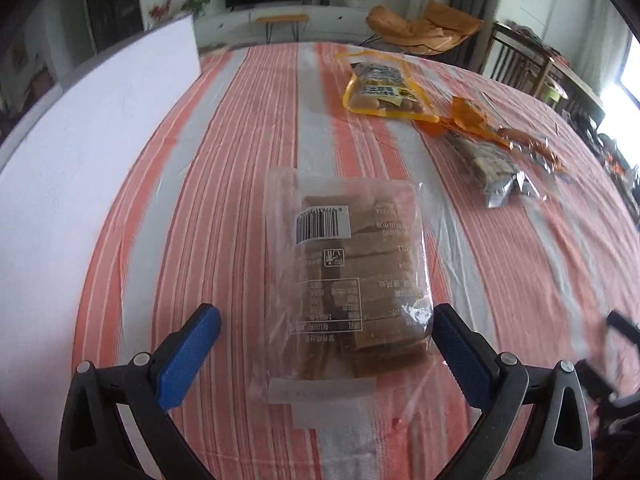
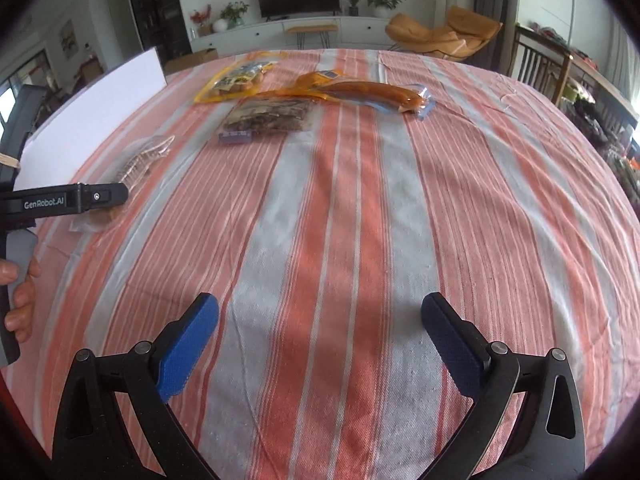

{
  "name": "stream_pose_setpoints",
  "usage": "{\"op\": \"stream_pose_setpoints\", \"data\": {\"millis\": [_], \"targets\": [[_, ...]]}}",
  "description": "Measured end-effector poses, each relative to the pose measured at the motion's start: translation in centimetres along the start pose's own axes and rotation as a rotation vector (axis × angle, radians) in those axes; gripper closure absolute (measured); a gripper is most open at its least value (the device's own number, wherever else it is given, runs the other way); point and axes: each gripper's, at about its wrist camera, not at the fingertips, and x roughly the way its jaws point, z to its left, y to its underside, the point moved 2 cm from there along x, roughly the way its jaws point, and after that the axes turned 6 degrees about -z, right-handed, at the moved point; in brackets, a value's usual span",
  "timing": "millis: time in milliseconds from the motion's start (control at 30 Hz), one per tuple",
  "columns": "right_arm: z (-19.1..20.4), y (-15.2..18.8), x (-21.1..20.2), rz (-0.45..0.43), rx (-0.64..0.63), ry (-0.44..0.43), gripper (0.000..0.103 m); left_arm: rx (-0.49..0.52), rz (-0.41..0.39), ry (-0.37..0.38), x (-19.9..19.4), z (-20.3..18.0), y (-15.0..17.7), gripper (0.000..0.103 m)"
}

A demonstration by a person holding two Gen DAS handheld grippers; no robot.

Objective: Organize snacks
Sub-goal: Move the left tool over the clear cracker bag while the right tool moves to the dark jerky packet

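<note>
A clear bag of brown sliced cakes (image 1: 348, 272) lies flat on the striped tablecloth (image 1: 224, 184), barcode side up. My left gripper (image 1: 324, 320) is open, and the bag's near end lies between its blue fingers (image 1: 192, 356) without touching them. My right gripper (image 2: 320, 308) is open over bare cloth with nothing between its fingers. In the right wrist view the same clear bag (image 2: 138, 160) shows at the left, partly hidden under the left tool's black housing (image 2: 72, 199), which a hand (image 2: 18, 292) holds.
A yellow bag of snacks (image 1: 380, 88) (image 2: 236, 80), a dark snack pack (image 2: 268, 118) and an orange sausage pack (image 2: 360, 94) lie at the far end of the table. A white board (image 1: 80, 152) runs along the left edge. Chairs stand beyond the right edge.
</note>
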Motion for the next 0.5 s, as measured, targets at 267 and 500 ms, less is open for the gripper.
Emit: {"op": "stream_pose_setpoints", "data": {"millis": [267, 500], "targets": [[0.76, -0.08, 0.57, 0.011, -0.026, 0.028, 0.0, 0.006, -0.028, 0.008, -0.51, 0.1, 0.1, 0.0], [0.78, -0.09, 0.59, 0.011, -0.025, 0.028, 0.0, 0.004, -0.031, 0.01, -0.86, 0.03, 0.28, 0.0]]}}
